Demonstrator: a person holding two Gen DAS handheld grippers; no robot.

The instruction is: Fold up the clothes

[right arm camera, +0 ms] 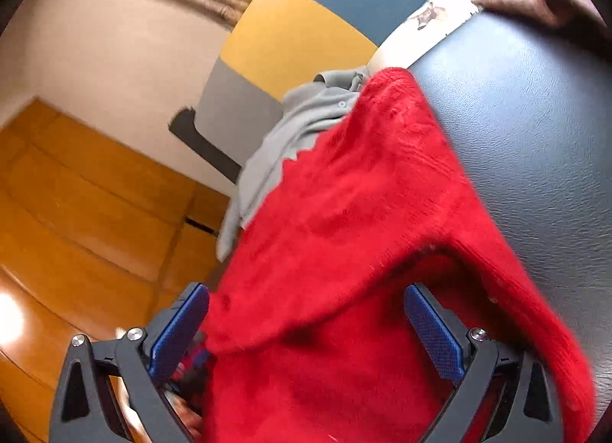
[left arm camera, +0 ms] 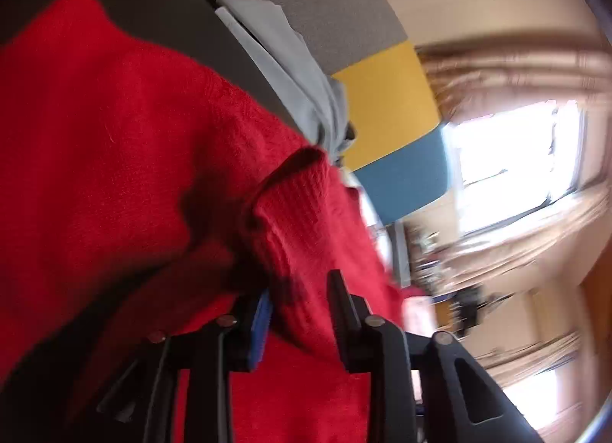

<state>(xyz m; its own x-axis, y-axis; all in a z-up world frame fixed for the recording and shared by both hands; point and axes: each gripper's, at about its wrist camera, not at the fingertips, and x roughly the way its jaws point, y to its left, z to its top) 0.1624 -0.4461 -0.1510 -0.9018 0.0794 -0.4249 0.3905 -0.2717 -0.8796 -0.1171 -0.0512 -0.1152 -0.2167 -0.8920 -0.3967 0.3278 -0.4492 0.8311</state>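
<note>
Your red sweater [right arm camera: 344, 213] is spread over the dark padded surface [right arm camera: 535, 137] and runs straight up between both claws. At your right claw [right arm camera: 306, 328] the knit fills the gap between the two blue pads [right arm camera: 428, 332], which stand wide apart; the cloth bulges loosely between them, brushing the left one but not pinched. A sleeve trails off past the right pad towards the lower edge. At your left claw [left arm camera: 302, 313] the jaws are partly spread, with a ribbed fold of the sweater [left arm camera: 153, 137] lying in the gap; whether the pads still press on it you cannot tell, since the left finger is half hidden by knit. Beyond the sweater, ahead of both claws, lies a grey garment [right arm camera: 290, 129], touching the sweater's far edge. Behind that stands a grey, yellow and blue panel [right arm camera: 306, 33].
</note>
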